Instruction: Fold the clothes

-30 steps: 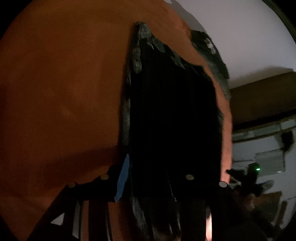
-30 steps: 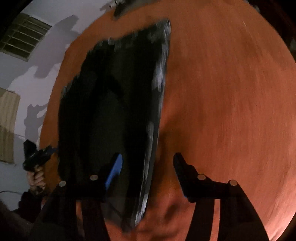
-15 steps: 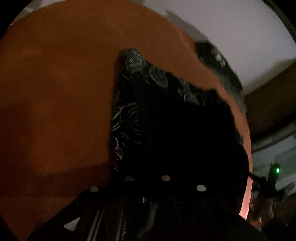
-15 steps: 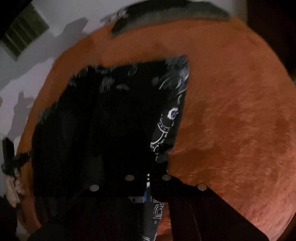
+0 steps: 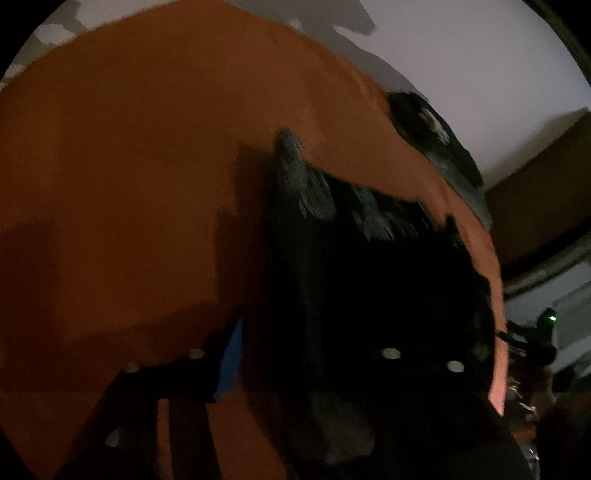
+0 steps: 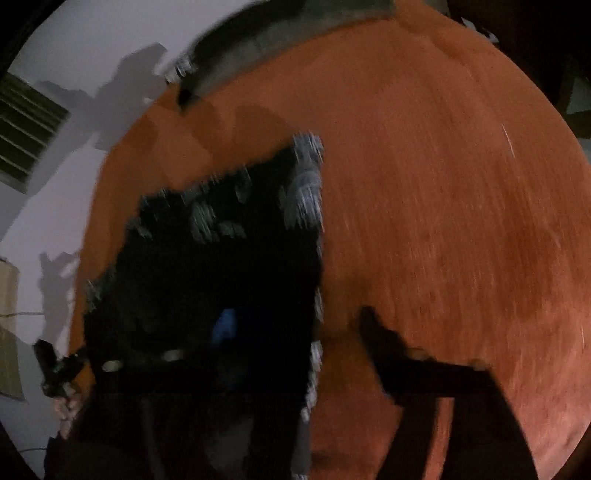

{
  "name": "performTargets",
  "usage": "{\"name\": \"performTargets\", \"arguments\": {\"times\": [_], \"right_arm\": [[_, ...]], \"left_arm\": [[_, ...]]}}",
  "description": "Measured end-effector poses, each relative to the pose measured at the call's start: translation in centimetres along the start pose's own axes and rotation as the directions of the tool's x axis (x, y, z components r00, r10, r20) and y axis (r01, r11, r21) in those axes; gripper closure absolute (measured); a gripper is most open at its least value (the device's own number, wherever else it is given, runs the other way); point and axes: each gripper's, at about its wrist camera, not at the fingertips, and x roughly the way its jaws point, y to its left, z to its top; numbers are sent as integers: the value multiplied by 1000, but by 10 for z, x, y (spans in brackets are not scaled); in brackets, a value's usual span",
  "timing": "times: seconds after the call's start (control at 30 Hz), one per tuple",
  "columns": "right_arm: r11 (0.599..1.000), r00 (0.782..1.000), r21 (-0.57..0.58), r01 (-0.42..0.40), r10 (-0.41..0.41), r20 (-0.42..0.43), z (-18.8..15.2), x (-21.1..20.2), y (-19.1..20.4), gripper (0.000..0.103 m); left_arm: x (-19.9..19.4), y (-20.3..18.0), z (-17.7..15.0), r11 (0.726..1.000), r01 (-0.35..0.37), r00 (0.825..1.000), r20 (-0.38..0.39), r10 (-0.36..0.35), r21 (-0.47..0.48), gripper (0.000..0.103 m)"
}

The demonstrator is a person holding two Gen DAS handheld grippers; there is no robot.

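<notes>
A black garment with pale printed patterns (image 5: 369, 266) lies flat on an orange surface (image 5: 129, 184). My left gripper (image 5: 306, 347) straddles its near left edge. The jaws are opening: the blue pad is over the orange, the other finger is over the cloth, and neither presses on it. In the right wrist view the same garment (image 6: 221, 266) fills the lower left. My right gripper (image 6: 295, 321) straddles its right edge, jaws also opening. Its blue-padded finger (image 6: 225, 325) is above the cloth and the other finger (image 6: 380, 332) is over the orange surface (image 6: 443, 184).
A second dark garment (image 5: 432, 136) (image 6: 280, 33) lies at the surface's far edge, by a pale wall. The right gripper's body with a green light (image 5: 546, 321) shows at the far right. A hand (image 6: 64, 410) holds the left one at the lower left.
Both grippers were open a second ago and shut on the garment's near edge half a second ago. Now their jaws stand apart again and the cloth is let go. Both views are motion-blurred.
</notes>
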Motion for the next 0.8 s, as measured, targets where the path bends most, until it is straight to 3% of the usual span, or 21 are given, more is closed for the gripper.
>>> {"name": "performTargets", "arguments": {"times": [0.13,0.23,0.27,0.3,0.33,0.37,0.4,0.5,0.57,0.63,0.7,0.8], "right_arm": [[998,1000,-57,30,-31,-5,30,21,11,30],[996,997,-51,75,-74,12,47,33,10,31],[995,996,-36,89,-88,15,51,36,7,43],[994,995,-22,102,-102,13,54,41,7,66],[993,993,-10,117,-117,10,56,46,6,76],[991,991,-6,135,-135,6,56,51,5,91],[989,989,-3,149,-149,10,56,54,5,98],[987,984,37,155,-158,88,50,41,4,102],[987,976,88,136,-149,160,45,23,3,102],[980,960,135,144,-171,220,36,0,-4,102],[973,944,162,167,-205,258,28,-18,-12,102],[971,946,72,228,-238,221,28,-2,-5,102]], "left_arm": [[27,14,41,997,22,998,-49,-25,-69,46],[42,14,57,995,12,1000,-27,-15,-98,46],[47,8,60,996,12,1000,-18,-13,-92,47],[53,3,63,996,11,1000,-9,-12,-85,50],[60,-6,65,998,5,1000,-9,-5,-60,56],[63,-12,65,999,-16,1000,-7,16,-40,84],[67,-18,65,999,-38,999,-4,37,-20,101],[53,-28,58,997,-73,994,79,72,12,101],[29,-22,53,998,-46,986,156,50,-30,101],[10,-7,50,995,-72,974,212,84,-64,101],[12,0,51,995,-72,976,199,83,-62,101],[30,4,51,994,-99,987,126,104,-48,100]]}}
